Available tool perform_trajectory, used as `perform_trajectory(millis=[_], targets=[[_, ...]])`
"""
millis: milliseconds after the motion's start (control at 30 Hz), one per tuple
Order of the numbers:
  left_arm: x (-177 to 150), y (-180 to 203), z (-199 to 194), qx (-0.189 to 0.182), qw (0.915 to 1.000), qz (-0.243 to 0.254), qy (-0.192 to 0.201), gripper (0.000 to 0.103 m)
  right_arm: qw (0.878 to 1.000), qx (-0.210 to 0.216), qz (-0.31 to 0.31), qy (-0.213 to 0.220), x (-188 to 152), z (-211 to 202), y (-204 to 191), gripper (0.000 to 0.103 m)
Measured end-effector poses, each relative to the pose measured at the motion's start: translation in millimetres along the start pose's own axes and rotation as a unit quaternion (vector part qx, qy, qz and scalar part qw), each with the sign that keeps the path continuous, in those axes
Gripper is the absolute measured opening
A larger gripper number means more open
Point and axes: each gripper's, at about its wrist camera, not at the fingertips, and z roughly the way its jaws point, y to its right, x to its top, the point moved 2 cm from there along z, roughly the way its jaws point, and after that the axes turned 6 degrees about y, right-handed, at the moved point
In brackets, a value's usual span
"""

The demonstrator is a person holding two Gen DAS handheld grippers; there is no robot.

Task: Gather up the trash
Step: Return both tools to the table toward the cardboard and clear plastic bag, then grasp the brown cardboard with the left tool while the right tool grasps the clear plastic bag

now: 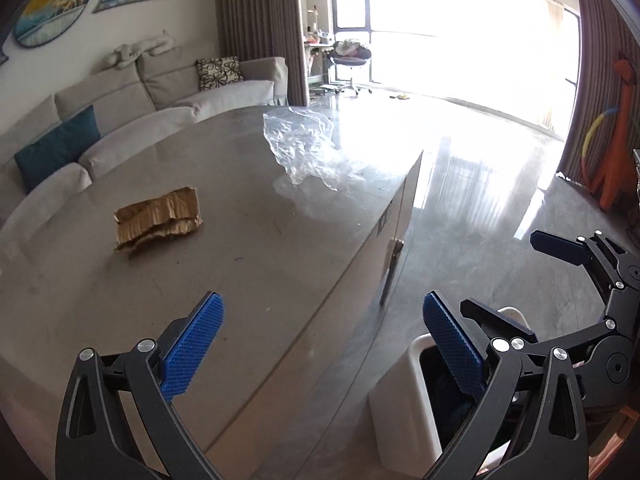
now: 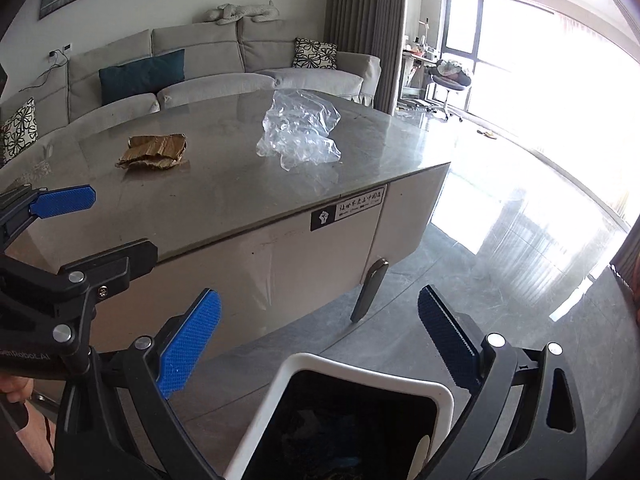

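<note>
A crumpled brown cardboard scrap [image 1: 158, 220] [image 2: 154, 151] lies on the grey tabletop [image 1: 248, 264] [image 2: 224, 188]. Farther back sits a crumpled clear plastic bag [image 1: 308, 146] [image 2: 298, 132]. A white bin with a dark liner [image 1: 404, 400] [image 2: 352, 420] stands on the floor by the table's near corner. My left gripper [image 1: 324, 344] hovers open and empty over the table's near edge, with its right finger above the bin. My right gripper [image 2: 320, 338] hangs open and empty directly above the bin. Each gripper shows at the side of the other's view.
A light grey sofa [image 2: 224, 64] with cushions runs behind the table. Glossy grey floor [image 2: 500, 240] stretches right toward bright windows. An office chair [image 2: 450, 80] and a desk stand far back. An orange toy [image 1: 616, 152] stands by the curtain on the right.
</note>
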Motion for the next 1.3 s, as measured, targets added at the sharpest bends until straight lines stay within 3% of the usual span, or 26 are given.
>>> perform_trajectory(millis=[200,333,567,633,933,1067,1300], targets=[[39.8,-55.5,7.8,0.057,0.9978,-0.008,0.033,0.099,0.997,0.025,-0.051,0.05,63.3,35.9,-39.6,0.098],[54.6,-100.8,34.0,0.086,0.9955,-0.031,0.024,0.099,0.995,0.028,-0.07,0.065,93.8,68.7,-54.2,0.098],[52.2,-160.4,79.8,0.107,0.9915,-0.073,-0.014,0.099,0.998,0.033,-0.024,0.05,112.8,114.3,-52.2,0.098],[54.7,-170.6,86.7,0.094,0.9925,-0.076,-0.014,0.099,0.998,0.04,-0.018,0.043,111.4,121.3,-52.4,0.098],[62.9,-178.5,149.2,0.093,0.9924,-0.06,-0.054,0.099,0.999,0.036,-0.03,0.026,100.8,138.8,-58.6,0.098],[59.6,-176.2,171.3,0.074,0.9909,-0.071,-0.087,0.099,0.998,0.039,-0.031,0.025,99.0,140.3,-56.9,0.098],[57.4,-167.2,194.8,0.086,0.9877,-0.049,-0.121,0.099,0.999,0.037,-0.015,0.023,101.0,141.9,-46.2,0.098]])
